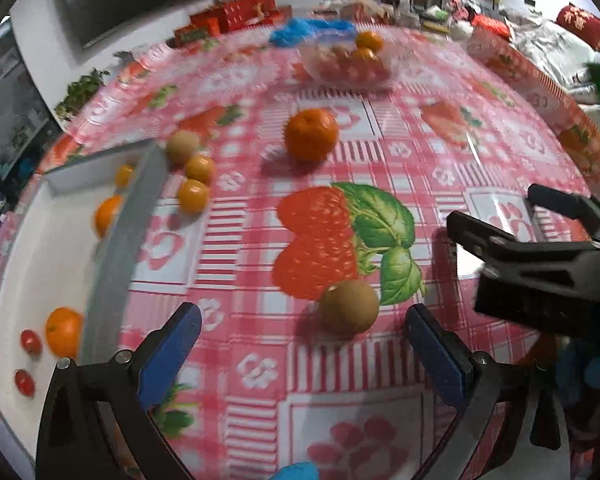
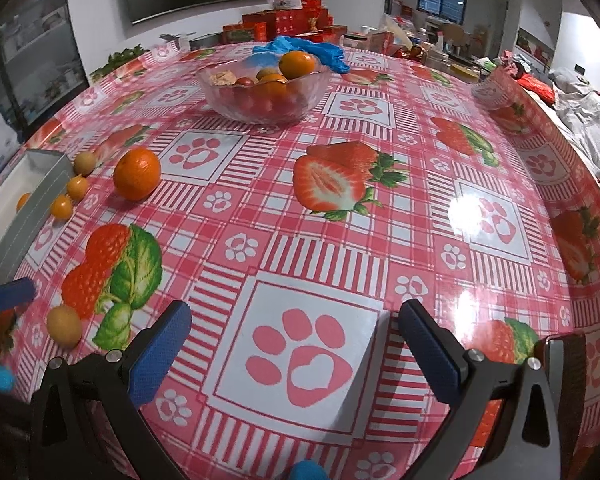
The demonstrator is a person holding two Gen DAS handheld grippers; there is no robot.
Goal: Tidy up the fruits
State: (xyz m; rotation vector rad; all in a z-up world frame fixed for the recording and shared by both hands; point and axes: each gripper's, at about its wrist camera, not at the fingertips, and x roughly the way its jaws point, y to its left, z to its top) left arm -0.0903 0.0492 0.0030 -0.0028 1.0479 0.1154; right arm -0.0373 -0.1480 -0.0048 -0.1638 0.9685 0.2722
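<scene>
Blue-padded left gripper [image 1: 302, 334] jaws spread wide, brown round fruit [image 1: 349, 307] just beyond them on the bench [image 1: 400, 152], untouched. Likely light, firm, prone to rolling on glossy cloth; best pinched across its middle. Right gripper [image 2: 296, 336] jaws open, empty. White tray [image 1: 40, 240] left, glass bowl [image 2: 262, 92] far. Cluttered room beyond.

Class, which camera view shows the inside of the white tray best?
The left wrist view: the white tray shows its floor with oranges and cherry tomatoes inside. The right wrist view catches only its grey wall and a sliver of the inside at the left edge.
</scene>
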